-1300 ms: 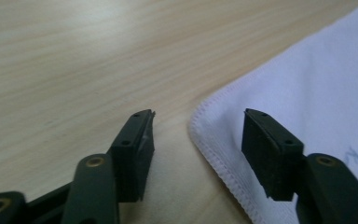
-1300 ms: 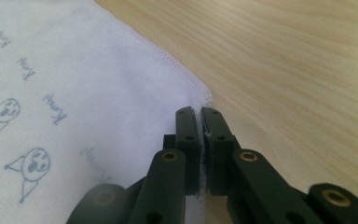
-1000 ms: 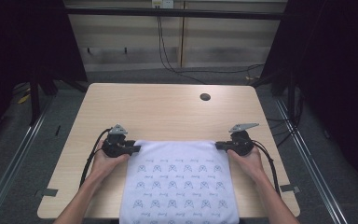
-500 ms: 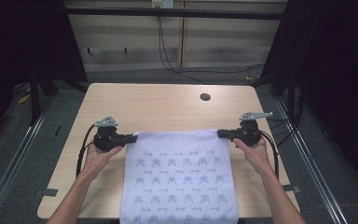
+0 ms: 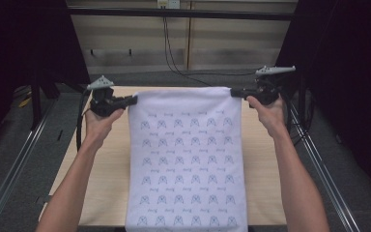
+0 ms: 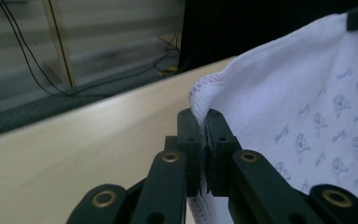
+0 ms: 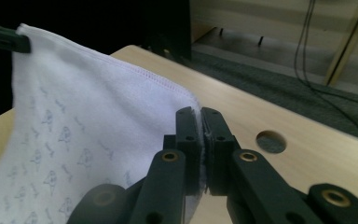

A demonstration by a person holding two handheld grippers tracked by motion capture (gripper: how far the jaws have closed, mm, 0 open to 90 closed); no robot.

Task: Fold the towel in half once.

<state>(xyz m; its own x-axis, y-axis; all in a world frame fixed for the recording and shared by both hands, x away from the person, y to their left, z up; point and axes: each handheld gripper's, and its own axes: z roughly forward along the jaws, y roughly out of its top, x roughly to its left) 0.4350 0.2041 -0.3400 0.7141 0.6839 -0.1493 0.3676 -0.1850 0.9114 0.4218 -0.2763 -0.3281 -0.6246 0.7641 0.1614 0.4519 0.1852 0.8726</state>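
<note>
Cloth (image 5: 188,159), white with a small printed motif, hangs stretched between the two grippers at the upper middle of the high view, its lower part draping over the surface (image 5: 101,188) and past the bottom edge of the frame. Left gripper (image 5: 134,99) is clenched on the upper left corner; in the left gripper view the hem sits pinched between the fingers (image 6: 189,135), only a narrow margin of fabric inside the bite. Right gripper (image 5: 233,91) is clenched on the upper right corner, likewise right at the stitched edge (image 7: 158,79). Risk, as judged: both holds are shallow, so a sharp pull apart or a quick lift could drag a corner out, and the cloth would collapse to one side. Uneven hand height would skew the top edge. The free lower end may catch on the near surface edge. A hole (image 7: 270,141) in the surface lies near the right gripper; snag unlikely.
</note>
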